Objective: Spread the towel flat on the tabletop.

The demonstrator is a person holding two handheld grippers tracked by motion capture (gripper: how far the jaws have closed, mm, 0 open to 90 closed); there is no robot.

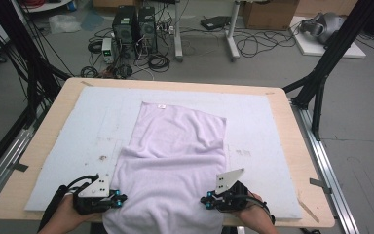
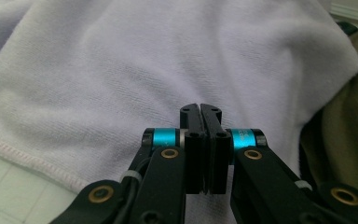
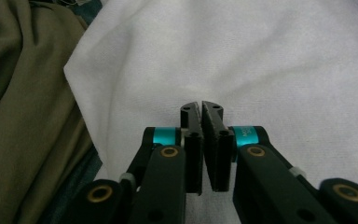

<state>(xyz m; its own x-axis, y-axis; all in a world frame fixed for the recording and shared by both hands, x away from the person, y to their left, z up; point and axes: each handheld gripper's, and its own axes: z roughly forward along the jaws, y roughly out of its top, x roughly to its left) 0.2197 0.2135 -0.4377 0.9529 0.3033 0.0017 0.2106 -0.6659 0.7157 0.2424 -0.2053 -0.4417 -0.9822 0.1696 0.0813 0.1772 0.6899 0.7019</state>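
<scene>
High view, both jaws pressed together, empty, at the towel's (image 1: pixel 175 156) near corners.

Towel (image 1: pixel 175 151): pale lavender-white terry, lying flat on the table's white mat, long axis running away from the person. Far end folded over itself, so its right far corner shows a slanted edge; small white tag near the far left corner. A crease ridge crosses the middle. Near end hangs over the table's front edge. In the left gripper view the towel (image 2: pixel 168 60) shows a stitched hem at lower left; in the right gripper view the towel (image 3: pixel 261 56) is rumpled, edge at left.
</scene>
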